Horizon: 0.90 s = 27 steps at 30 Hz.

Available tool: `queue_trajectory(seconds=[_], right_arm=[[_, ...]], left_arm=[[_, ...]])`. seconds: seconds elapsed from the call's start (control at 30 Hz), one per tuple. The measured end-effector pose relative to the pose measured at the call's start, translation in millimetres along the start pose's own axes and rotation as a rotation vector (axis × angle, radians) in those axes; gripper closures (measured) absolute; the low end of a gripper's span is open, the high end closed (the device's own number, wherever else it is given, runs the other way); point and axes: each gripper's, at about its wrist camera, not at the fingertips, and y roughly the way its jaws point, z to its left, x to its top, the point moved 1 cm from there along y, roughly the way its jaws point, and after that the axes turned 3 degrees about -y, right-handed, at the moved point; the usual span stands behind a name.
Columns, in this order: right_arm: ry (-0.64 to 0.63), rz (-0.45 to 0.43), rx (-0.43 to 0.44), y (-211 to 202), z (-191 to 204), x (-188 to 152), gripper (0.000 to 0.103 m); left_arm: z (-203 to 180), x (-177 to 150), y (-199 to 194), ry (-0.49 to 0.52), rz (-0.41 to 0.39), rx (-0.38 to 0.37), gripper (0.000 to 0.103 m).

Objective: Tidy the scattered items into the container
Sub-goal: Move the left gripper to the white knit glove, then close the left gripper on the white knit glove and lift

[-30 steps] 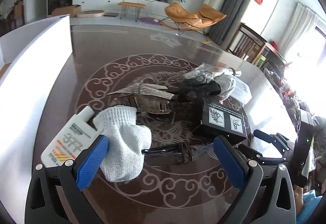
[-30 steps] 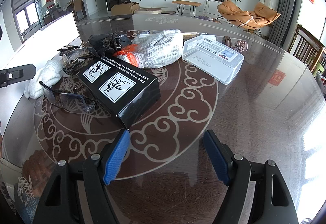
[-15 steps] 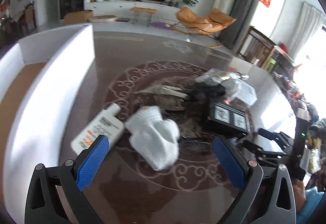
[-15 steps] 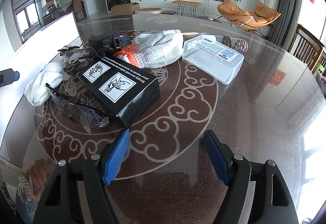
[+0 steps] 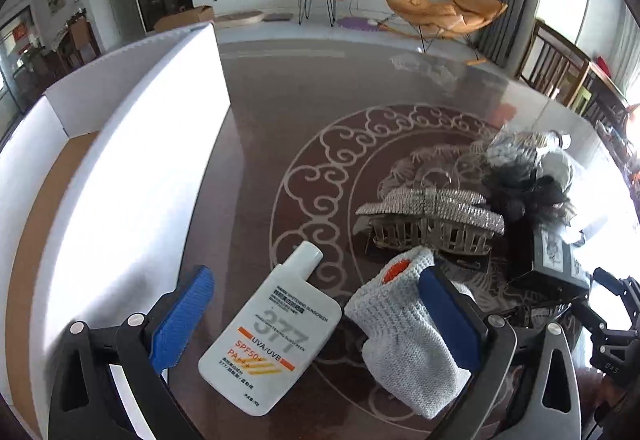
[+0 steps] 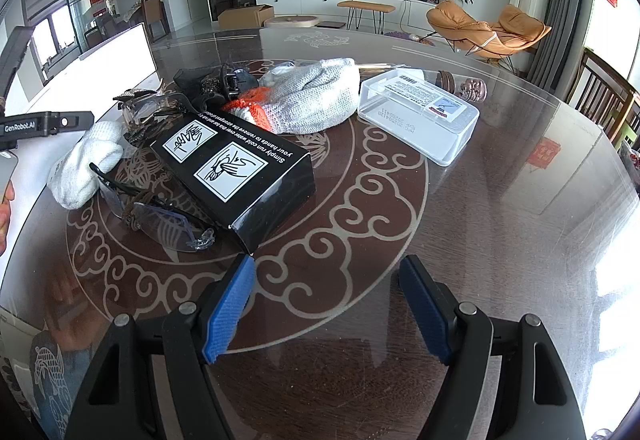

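Swinging our left gripper (image 5: 316,316) away from the knitted glove (image 5: 404,336) it hung over a second ago, we now frame the white sunscreen bottle (image 5: 272,336) between its wide-open jaws; the bottle lies flat on the glass table (image 5: 280,144), cap pointing away from us, untouched by either blue pad; the glove lies just beside it, partly hidden behind the far pad. That shift tells us the bottle, not the glove, is likely our next pick. The white container (image 5: 132,176) stands just to the left of the bottle, its near wall close by, so the carry should be short. Our right gripper (image 6: 328,304) has not moved in that second; it hovers with jaws wide and empty over bare table, short of the black box (image 6: 236,160) and the safety glasses (image 6: 160,216). The second glove (image 6: 316,96) and the clear plastic case (image 6: 420,116) lie farther out; all the items we can see remain outside the container, so we judge the tidying barely begun; the bottle is smooth, and a grip across its flat body may slip.
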Motion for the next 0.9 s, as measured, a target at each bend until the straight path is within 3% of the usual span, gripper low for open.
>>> queue_trajectory(seconds=[0.17, 0.23, 0.33, 0.37, 0.5, 0.6, 0.67, 0.8, 0.9], right_arm=[[0.0, 0.0, 0.001, 0, 0, 0, 0.027], [0.0, 0.0, 0.001, 0, 0, 0, 0.027], [0.003, 0.0, 0.008, 0, 0, 0, 0.027], [0.004, -0.003, 0.016, -1, -1, -1, 0.027], [-0.004, -0.011, 0.054, -15, -7, -18, 0.028], [-0.005, -0.012, 0.058, -25, -12, -31, 0.028], [0.007, -0.015, 0.065, -27, -15, -33, 0.028], [-0.034, -0.002, 0.011, -25, -6, -32, 0.028], [-0.025, -0.002, 0.029, -25, -9, -32, 0.027]], left_arm=[[1, -13, -2, -0.045, 0.042, -0.231, 0.0], [-17, -23, -8, 0.007, 0.044, -0.295, 0.0], [-50, -45, -16, 0.079, 0.089, -0.457, 0.0], [-59, -51, -21, 0.105, 0.092, -0.472, 0.0], [-55, -54, -57, 0.102, -0.012, -0.435, 0.0], [-36, -33, -76, 0.11, -0.108, -0.241, 0.0], [-28, -17, -69, 0.136, -0.092, -0.1, 0.0], [-7, 3, -35, 0.136, -0.013, -0.053, 0.0], [-2, 14, -9, 0.123, 0.018, -0.027, 0.0]])
